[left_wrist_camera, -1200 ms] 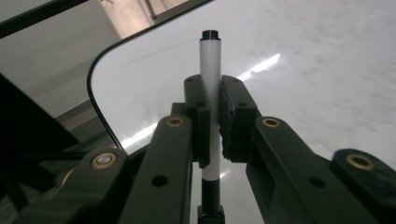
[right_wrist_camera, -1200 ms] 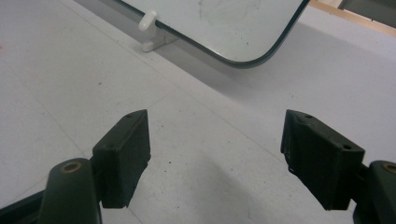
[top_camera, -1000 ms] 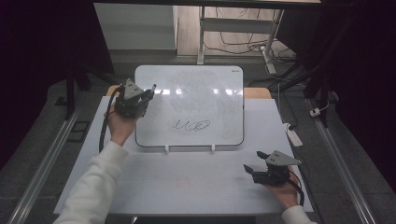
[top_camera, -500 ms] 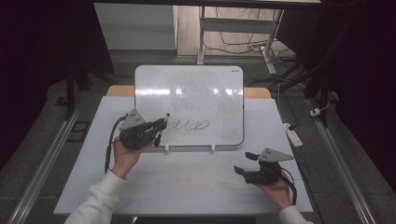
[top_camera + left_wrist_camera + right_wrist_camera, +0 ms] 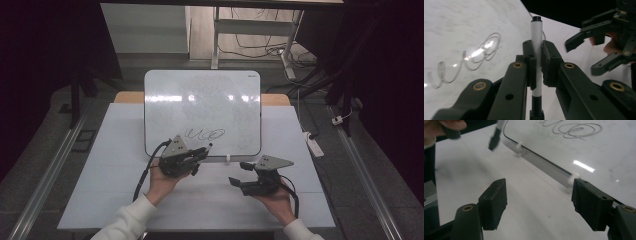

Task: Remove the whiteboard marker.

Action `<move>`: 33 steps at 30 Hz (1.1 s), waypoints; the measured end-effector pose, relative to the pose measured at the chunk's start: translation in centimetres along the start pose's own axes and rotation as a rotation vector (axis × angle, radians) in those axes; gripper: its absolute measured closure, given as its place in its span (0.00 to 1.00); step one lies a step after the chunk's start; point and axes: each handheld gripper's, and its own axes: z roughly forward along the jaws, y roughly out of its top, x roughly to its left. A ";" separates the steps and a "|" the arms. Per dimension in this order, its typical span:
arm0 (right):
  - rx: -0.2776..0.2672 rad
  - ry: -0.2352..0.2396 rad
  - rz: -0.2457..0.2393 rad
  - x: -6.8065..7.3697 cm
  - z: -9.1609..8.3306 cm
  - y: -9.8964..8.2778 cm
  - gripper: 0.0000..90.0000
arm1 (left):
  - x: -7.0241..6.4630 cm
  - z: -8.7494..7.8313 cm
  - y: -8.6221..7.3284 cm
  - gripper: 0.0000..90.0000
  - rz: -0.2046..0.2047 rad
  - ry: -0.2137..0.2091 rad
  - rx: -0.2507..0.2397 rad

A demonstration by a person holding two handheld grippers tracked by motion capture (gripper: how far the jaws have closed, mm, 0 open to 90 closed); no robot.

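Handing the marker (image 5: 536, 50) across: left gripper (image 5: 200, 152) clamps it, tip just off the whiteboard (image 5: 202, 107).
Right gripper (image 5: 239, 172), empty, jaws wide though just narrowing, likely must meet the tip and grasp.

In the high view the white table (image 5: 125, 150) is evenly lit from overhead, while the upper corners and both sides of the frame sink into near black. A row of bright glare spots crosses the middle of the whiteboard (image 5: 202, 97). In the left gripper view the scribble (image 5: 469, 60) glints and looks soft. In the right gripper view the pen (image 5: 495, 137) at upper left is smeared by motion blur.
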 end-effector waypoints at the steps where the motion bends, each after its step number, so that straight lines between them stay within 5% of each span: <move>1: 0.006 0.008 0.006 0.2 0.4 0.2 0.33 | -0.3 0.3 0.0 0.91 0.006 -0.005 0.001; 12: 0.038 0.065 0.076 1.3 3.2 1.7 0.41 | -2.8 2.7 0.6 0.90 0.046 -0.032 -0.003; 27: 0.088 0.136 0.214 1.0 4.8 2.1 0.81 | -4.2 4.0 0.9 0.90 0.063 -0.032 -0.005; 33: 0.111 0.119 0.231 0.7 4.8 2.0 0.84 | -4.8 4.3 1.0 0.88 0.087 -0.035 0.009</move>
